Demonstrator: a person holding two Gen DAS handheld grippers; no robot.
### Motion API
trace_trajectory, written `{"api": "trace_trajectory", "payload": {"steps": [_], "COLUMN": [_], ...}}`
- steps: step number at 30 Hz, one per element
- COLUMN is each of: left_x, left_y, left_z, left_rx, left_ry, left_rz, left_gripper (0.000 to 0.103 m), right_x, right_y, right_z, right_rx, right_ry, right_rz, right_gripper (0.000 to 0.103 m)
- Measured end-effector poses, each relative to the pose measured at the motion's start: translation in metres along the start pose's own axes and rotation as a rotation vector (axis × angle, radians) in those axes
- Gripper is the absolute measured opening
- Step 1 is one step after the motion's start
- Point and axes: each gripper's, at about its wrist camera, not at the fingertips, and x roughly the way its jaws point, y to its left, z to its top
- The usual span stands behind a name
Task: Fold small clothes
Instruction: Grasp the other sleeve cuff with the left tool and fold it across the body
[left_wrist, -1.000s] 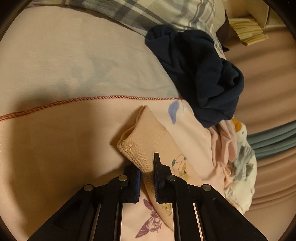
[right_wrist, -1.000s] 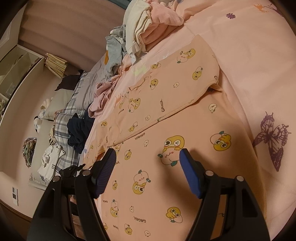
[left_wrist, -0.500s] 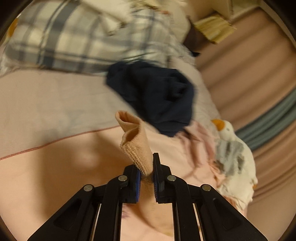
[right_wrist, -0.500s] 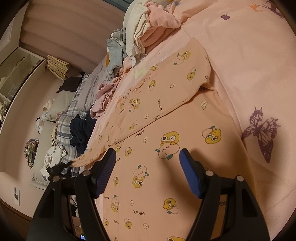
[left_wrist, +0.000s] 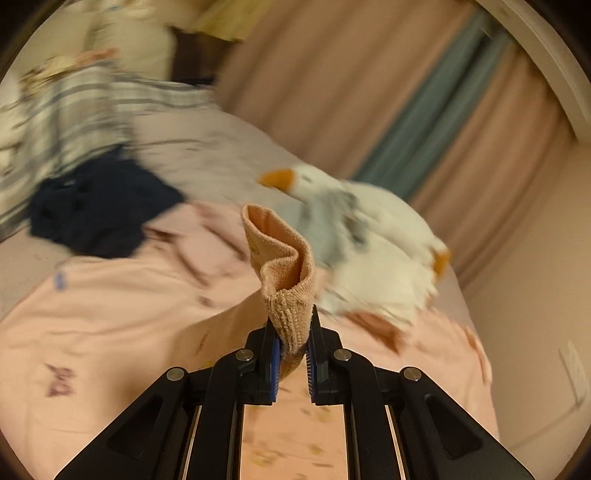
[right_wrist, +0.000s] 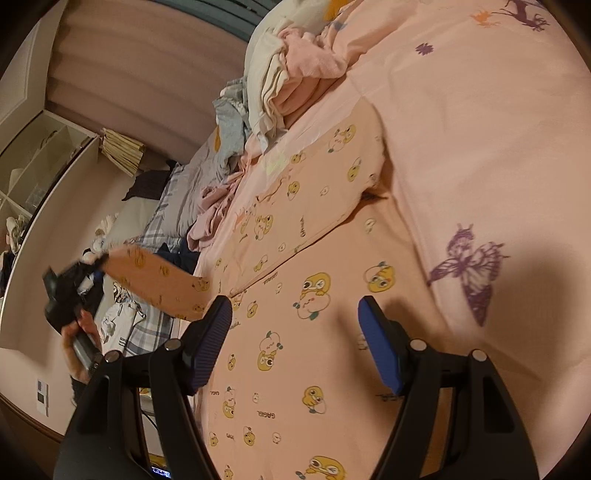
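The blue ribbed pads of our left gripper are clamped on the ribbed knit cuff of the peach garment, whose soft end curls up in a loop beyond the tips. This left wrist view is motion-blurred; past the cuff we make out a white plush goose with an orange beak, a crumpled navy cloth at far left, and pleated pink curtains behind.

The right wrist view alone shows the whole garment: a peach pyjama top printed with yellow cartoon chicks, spread flat on the pink butterfly-print sheet, one sleeve raised taut toward the left gripper, held in a hand at left. Our right gripper hangs just over the top's body, jaws released and spread, gripping nothing. A heap of folded pink and cream cloths lies far off.
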Motion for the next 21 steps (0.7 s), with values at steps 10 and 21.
{"api": "trace_trajectory", "payload": {"steps": [10,21], "left_x": [0.104,0.155], "left_y": [-0.103,-0.133], "left_z": [-0.099,-0.193], "left_rx": [0.225,0.331], "left_ry": [0.265,0.526], "left_rz": [-0.024,0.004], "left_gripper": [0.010,0.022], "right_x": [-0.026,-0.044], "right_y": [-0.020,-0.046], "right_z": [-0.002,-0.002], "right_rx": [0.007,0.057], "right_ry": [-0.036,-0.061], "right_rz": [-0.003,-0.037], "right_gripper": [0.072,0.072]}}
